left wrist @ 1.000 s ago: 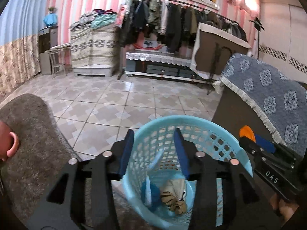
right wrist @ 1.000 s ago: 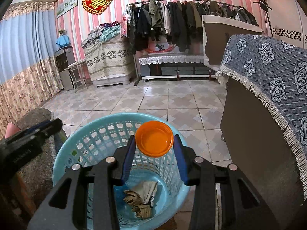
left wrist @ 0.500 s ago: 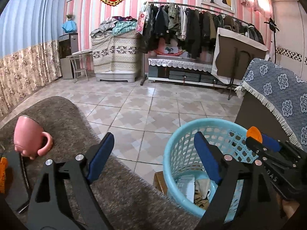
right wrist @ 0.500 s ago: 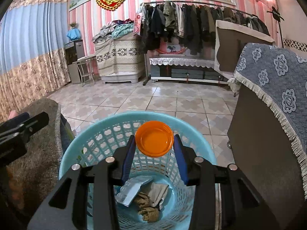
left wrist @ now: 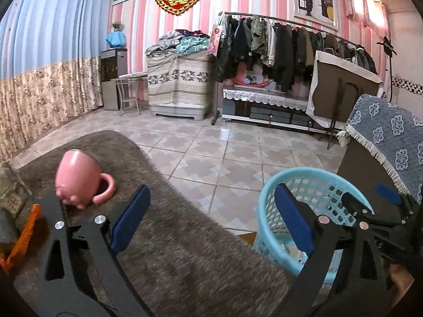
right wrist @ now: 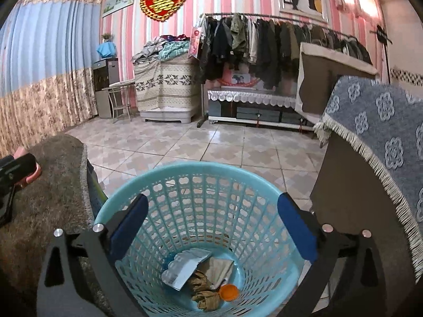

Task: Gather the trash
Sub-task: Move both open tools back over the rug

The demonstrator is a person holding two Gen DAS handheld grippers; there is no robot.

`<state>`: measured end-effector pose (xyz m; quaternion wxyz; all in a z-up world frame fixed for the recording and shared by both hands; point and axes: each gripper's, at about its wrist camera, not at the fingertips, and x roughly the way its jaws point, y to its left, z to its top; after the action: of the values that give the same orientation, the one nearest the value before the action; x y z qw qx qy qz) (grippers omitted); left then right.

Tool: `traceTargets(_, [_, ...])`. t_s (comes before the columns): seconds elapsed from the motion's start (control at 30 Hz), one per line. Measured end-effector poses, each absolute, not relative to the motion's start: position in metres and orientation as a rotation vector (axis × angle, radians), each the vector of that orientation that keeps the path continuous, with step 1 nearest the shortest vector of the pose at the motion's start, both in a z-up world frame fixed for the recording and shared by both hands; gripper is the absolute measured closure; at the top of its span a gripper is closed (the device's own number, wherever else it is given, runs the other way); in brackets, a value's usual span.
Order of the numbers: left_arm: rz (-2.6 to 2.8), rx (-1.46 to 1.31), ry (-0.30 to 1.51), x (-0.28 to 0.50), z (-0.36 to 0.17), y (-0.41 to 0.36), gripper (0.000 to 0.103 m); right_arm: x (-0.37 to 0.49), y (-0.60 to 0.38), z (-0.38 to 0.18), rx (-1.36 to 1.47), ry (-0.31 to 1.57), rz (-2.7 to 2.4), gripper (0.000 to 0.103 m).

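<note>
Dropped from my right claw [right wrist: 212, 222], now spread wide, the round orange cap [right wrist: 229, 292] lies at 5 o'clock in the perforated blue basket [right wrist: 185, 170]; my left claw [left wrist: 211, 219] is released too.

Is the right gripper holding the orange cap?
No: the right gripper is open with nothing between its pads, and the orange cap lies at the bottom of the basket.

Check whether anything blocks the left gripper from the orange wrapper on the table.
Nothing visible stands between them. The left gripper is open above the grey table cover; the orange wrapper lies at its left, near the pink mug.
</note>
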<state>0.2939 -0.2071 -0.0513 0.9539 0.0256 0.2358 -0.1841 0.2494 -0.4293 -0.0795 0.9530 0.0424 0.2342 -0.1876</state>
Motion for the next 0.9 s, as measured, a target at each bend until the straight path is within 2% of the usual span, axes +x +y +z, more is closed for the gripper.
traceTargets(0.3, [-0.304, 0.042, 0.459, 0.268, -0.042, -0.155, 0.006, 0.24, -0.402, -0.066, 0.043, 0.463, -0.33, 0.006])
traceTargets(0.6, [-0.208, 0.042, 0.434, 0.234, -0.029, -0.087, 0.006, 0.235, -0.355, -0.049, 0.013, 0.451, -0.218, 0.005])
traceTargets(0.9, [-0.08, 0.018, 0.487, 0.212, -0.046, -0.013, 0.006, 0.237, -0.299, -0.049, 0.004, 0.454, -0.086, 0.005])
